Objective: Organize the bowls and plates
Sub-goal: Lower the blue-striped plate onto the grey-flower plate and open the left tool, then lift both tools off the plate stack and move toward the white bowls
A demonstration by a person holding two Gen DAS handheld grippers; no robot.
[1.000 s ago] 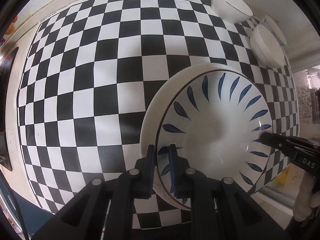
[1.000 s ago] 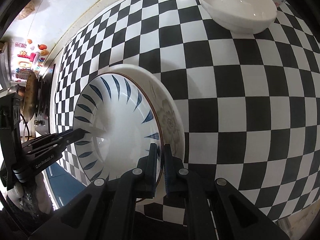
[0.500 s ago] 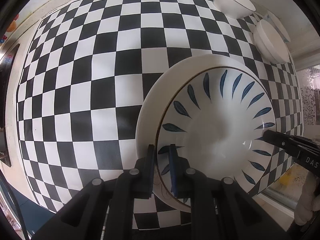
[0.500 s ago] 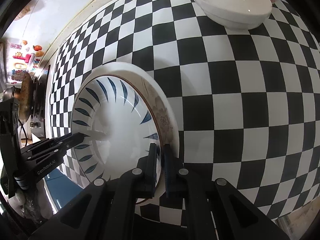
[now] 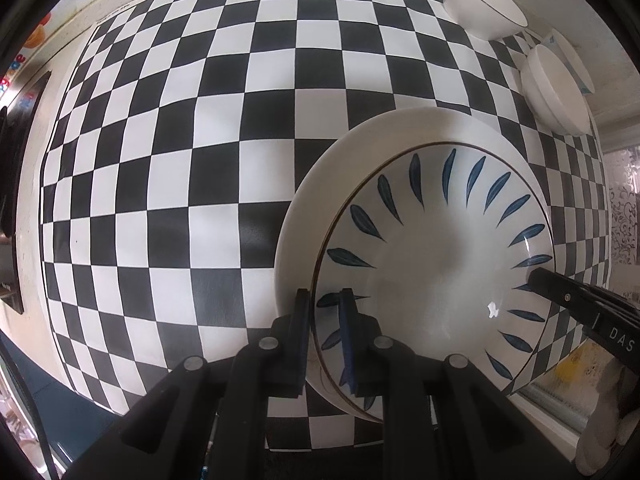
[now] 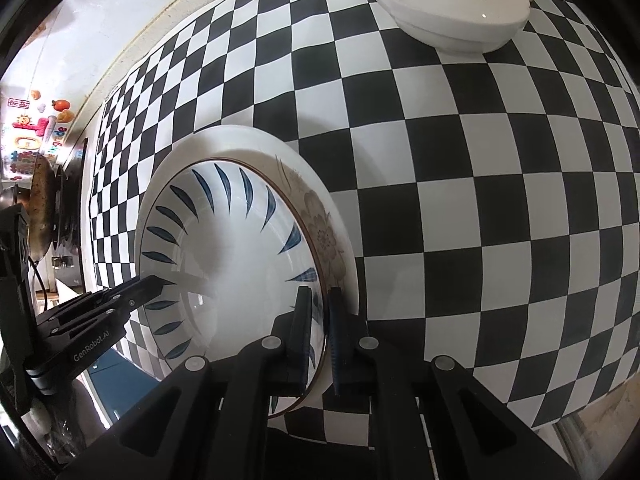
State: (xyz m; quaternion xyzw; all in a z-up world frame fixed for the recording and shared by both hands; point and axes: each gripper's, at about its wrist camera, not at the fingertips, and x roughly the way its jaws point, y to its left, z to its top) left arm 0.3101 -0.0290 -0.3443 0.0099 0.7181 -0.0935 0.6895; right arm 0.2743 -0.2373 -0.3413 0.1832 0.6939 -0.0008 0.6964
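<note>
Both jaws clamped on opposite rims of the blue-leaf bowl, left gripper and right gripper, bowl over the flower-print plate on the checkered mat, two white bowls near the counter's far edge.

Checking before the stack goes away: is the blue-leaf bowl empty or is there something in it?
Empty. The inside of the blue-leaf bowl is bare white with only glare spots; it shows the same in the right wrist view.

white bowl blue leaf strokes, brown rim; white plate tan flowers; cloth black-white checks.
</note>
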